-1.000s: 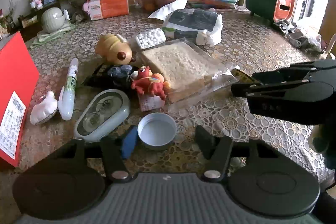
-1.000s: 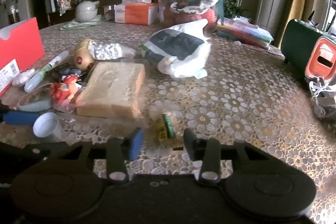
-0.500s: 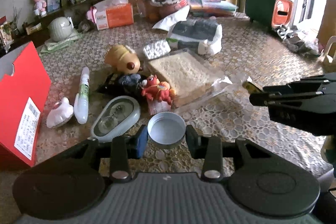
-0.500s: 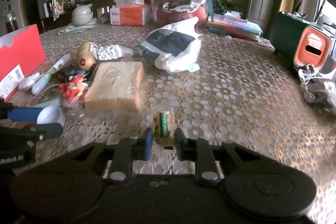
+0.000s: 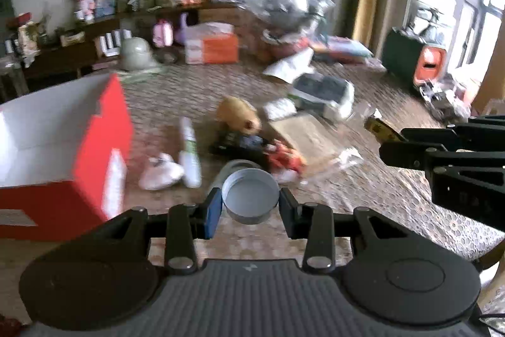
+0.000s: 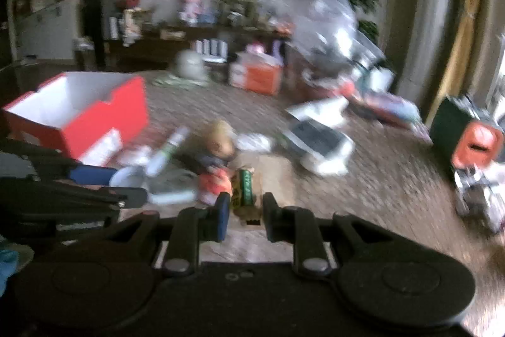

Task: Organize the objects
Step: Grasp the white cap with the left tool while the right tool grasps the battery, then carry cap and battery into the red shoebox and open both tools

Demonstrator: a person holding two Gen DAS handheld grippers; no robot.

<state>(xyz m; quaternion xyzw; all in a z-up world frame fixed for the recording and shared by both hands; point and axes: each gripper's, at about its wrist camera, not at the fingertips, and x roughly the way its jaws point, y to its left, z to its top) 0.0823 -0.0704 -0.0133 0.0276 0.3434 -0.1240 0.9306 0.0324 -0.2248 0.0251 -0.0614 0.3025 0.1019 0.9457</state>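
Above lace-covered table (image 5: 394,204): left gripper (image 5: 249,207) clamped on white cap (image 5: 250,200); right gripper (image 6: 243,210) pinching green-yellow packet (image 6: 244,188); red box (image 5: 79,153) left.

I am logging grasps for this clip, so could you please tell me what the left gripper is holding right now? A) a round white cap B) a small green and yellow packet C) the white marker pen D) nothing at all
A: in the left wrist view the left gripper is closed on the round white cap, which sits between its fingers above the table; the green and yellow packet is in the right gripper.
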